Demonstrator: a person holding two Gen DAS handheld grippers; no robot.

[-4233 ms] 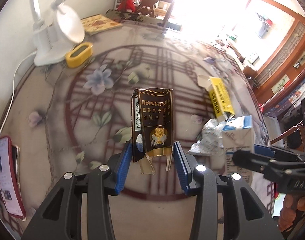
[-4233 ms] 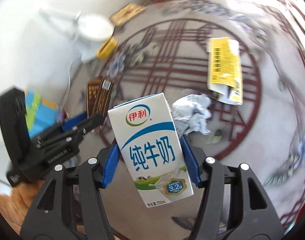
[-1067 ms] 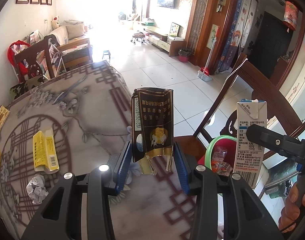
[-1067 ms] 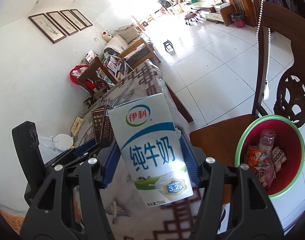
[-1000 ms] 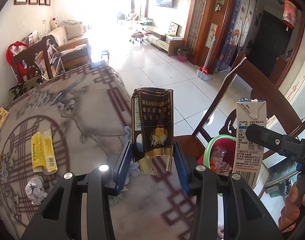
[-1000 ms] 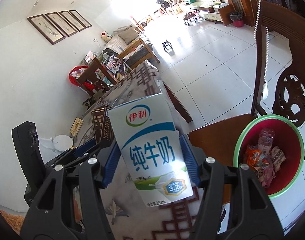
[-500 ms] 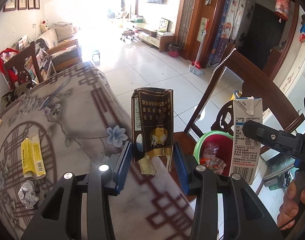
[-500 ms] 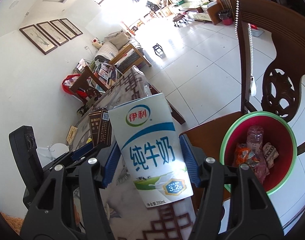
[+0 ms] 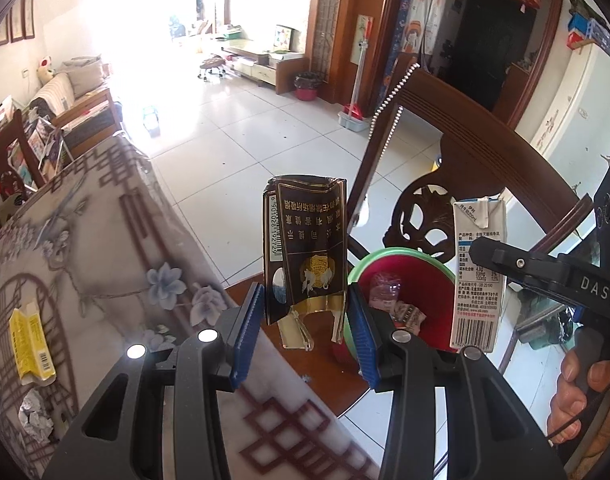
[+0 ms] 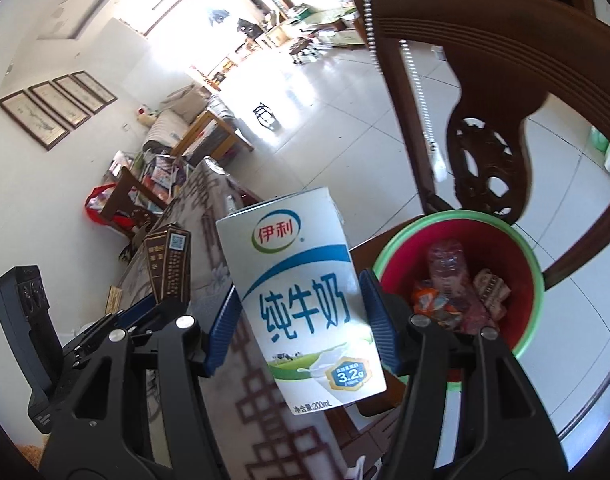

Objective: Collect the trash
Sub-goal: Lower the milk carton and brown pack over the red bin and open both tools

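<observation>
Left wrist view: the red bin on the wooden chair looms nearer than a second ago. Both grippers tilt downward; the right gripper pinches the milk carton, and the left gripper clamps the dark cigarette pack.

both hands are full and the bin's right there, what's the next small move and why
Probably carry the right gripper forward until the milk carton hangs over the bin, then open. The carton sits just short of the green rim, and the bin on the chair is open-topped. The left gripper with its dark pack can follow.
</observation>
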